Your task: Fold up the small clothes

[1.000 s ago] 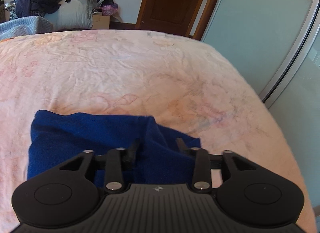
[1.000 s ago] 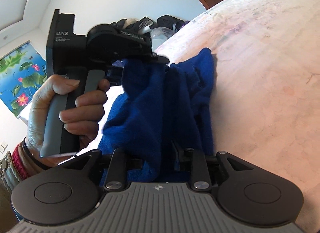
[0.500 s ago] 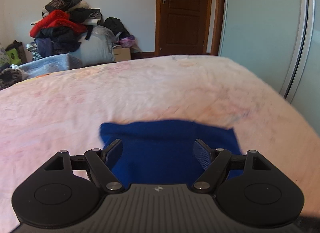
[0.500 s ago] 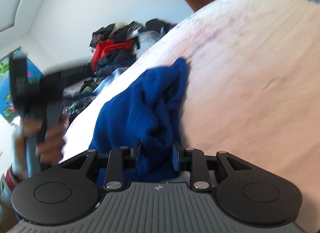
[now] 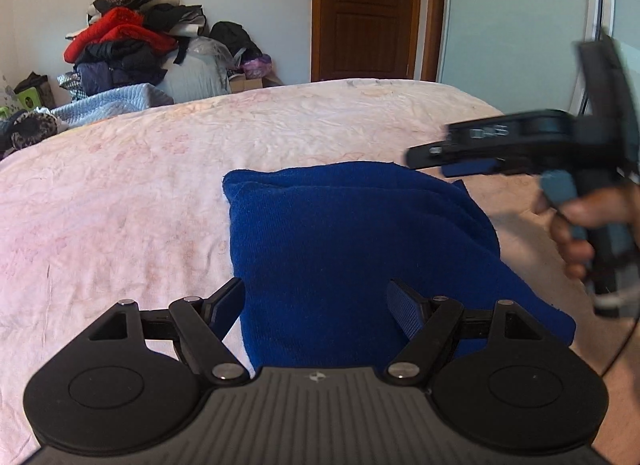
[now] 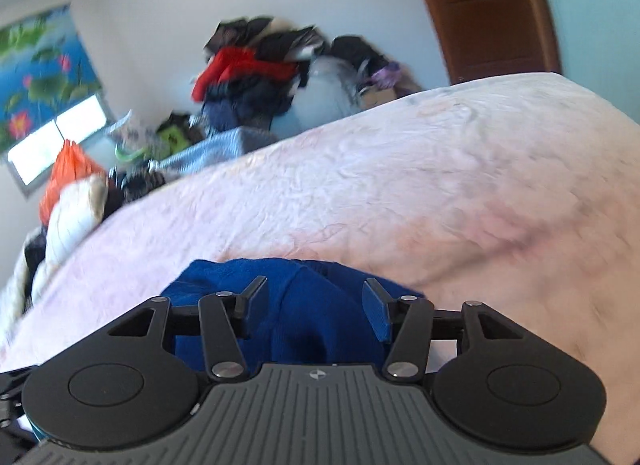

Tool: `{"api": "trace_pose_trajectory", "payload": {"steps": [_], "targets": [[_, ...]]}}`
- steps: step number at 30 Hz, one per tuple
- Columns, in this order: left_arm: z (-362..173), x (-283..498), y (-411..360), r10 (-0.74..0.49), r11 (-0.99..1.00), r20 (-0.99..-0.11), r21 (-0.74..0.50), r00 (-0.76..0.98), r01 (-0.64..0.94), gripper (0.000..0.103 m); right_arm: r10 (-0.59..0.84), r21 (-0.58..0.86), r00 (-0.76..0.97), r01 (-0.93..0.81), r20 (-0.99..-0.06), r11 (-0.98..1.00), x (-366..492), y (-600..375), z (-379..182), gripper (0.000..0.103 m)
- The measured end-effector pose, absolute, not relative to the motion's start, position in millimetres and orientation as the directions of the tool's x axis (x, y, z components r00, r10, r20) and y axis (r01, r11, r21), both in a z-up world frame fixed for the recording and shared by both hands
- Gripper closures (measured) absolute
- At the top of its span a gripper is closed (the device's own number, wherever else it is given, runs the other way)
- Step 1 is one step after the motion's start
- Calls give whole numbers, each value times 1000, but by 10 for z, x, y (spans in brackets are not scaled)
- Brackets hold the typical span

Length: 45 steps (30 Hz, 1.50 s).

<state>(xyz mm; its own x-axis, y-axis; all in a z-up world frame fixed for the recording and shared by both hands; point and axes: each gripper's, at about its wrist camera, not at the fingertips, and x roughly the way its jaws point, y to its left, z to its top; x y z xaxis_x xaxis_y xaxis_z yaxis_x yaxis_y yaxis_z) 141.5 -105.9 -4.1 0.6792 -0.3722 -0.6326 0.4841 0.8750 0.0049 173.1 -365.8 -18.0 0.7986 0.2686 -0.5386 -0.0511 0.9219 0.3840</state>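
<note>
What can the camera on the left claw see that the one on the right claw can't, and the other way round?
Only the left view shows the right claw from outside, blurred, with the hand holding it, plus the pale sliding panel. Only the right view shows the lotus picture and an orange bag. Both show the folded blue garment lying on the pink bed, the clothes pile, the brown door, and open jaws.

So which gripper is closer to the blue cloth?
Left, though it is close. The left gripper hangs open right over the blue cloth's near edge. The right gripper, also open, hovers just past its far right corner.
</note>
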Motion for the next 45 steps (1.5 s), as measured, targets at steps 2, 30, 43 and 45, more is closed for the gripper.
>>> {"api": "trace_pose_trajectory", "payload": {"steps": [2,30,43,45], "targets": [[-56,1372,-1073,-372,871,-631,18,681,492,25,302,368,761,-90,-574,926,1880,-3587,-226,45],[-216,1092,-1012,-355,876,-667,9,655,483,20,284,150,739,-244,-610,958,552,-3088,-124,64],[-229,963,-975,-315,883,-689,40,653,468,20,176,154,750,-100,-638,983,182,-3124,-343,54],[-226,944,-960,-311,884,-688,44,656,465,20,190,204,771,-80,-608,976,100,-3207,-314,53]]}}
